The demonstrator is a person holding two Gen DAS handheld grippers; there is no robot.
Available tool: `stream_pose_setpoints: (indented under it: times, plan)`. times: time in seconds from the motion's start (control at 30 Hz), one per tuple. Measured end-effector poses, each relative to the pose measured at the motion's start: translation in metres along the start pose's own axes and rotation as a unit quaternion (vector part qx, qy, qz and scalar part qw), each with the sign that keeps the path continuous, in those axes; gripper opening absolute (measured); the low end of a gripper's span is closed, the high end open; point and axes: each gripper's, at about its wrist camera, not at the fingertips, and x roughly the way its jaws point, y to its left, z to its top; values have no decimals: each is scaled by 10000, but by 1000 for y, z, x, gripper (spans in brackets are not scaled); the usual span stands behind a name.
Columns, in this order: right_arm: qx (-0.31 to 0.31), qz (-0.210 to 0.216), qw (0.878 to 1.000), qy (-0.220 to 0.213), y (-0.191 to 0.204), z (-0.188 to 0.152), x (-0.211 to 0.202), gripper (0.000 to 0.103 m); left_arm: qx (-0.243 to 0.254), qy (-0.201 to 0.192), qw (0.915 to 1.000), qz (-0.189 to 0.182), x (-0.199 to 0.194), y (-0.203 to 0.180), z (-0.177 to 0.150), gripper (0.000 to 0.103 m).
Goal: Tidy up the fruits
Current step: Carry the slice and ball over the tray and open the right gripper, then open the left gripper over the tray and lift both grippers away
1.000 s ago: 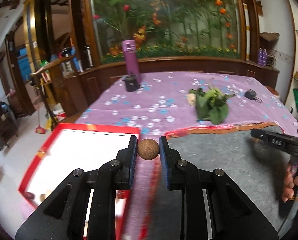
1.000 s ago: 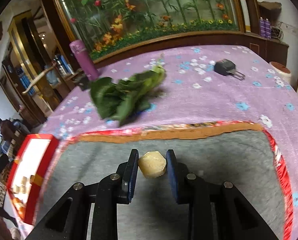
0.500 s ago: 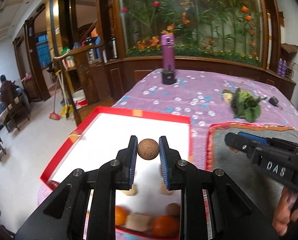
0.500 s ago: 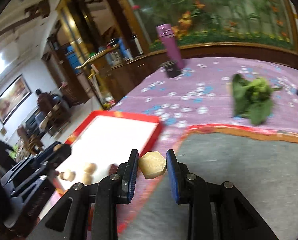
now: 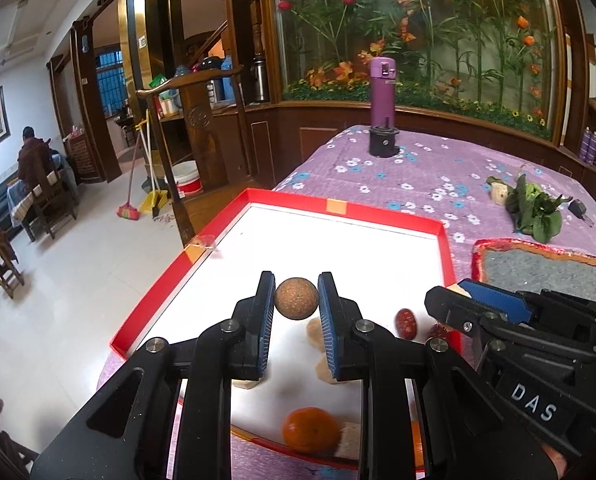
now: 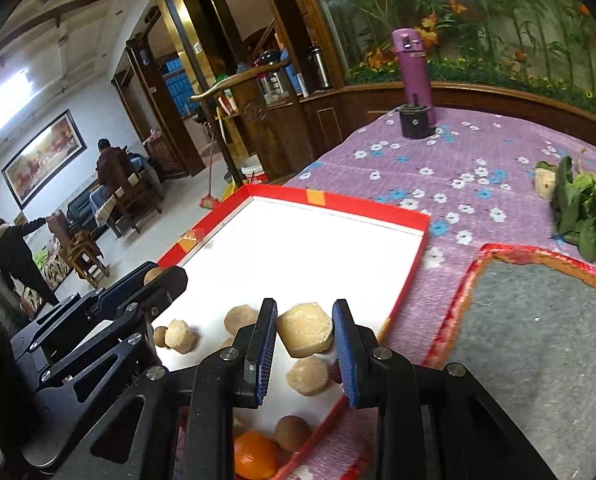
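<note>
The left gripper held a small brown round ball with a rough, cork-like skin, and its jaws were closed tight on both sides of it. The right gripper held a pale tan, six-sided chunky piece. Its jaws sat close around the piece; the left one touched it, but a thin gap seemed to show on the right side, so I could not tell how firm the hold was.

Both pieces hung over the near end of the shallow red box with the white floor. The box lay right under each pair of jaws, so the next move was likely straight down and then letting go. The ball had no long side, so it could roll once freed. The chunky piece had flat faces and would likely stay put.

The two grippers were just beside each other over the same corner, so they might bump.

The left view showed a dark red oval fruit and an orange round fruit in the box. The right view showed more tan lumps lying below its jaws, which the left view mostly hid. Farther off on the purple flowered tabletop lay a bunch of green leaves, well apart from the box.
</note>
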Motion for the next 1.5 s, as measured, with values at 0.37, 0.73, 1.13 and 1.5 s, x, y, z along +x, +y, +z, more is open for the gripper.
stream_pose_setpoints:
  times: [0.37, 0.73, 1.13, 1.5]
  plan:
    - [-10, -63, 9992, 403, 8, -2, 30, 28, -112, 372, 9984, 402, 24, 15, -7, 21]
    - [333, 99, 9983, -460, -11, 5, -34, 45, -268, 129, 9982, 522, -6, 19, -2, 60]
    - [-51, -234, 9921, -1232, 7, -18, -127, 50, -188, -427, 9961, 752, -86, 6, 9, 80]
    - [-192, -528, 9836, -1716, 16, -55, -189, 51, 47, -632, 9943, 863, -146, -18, 4, 84]
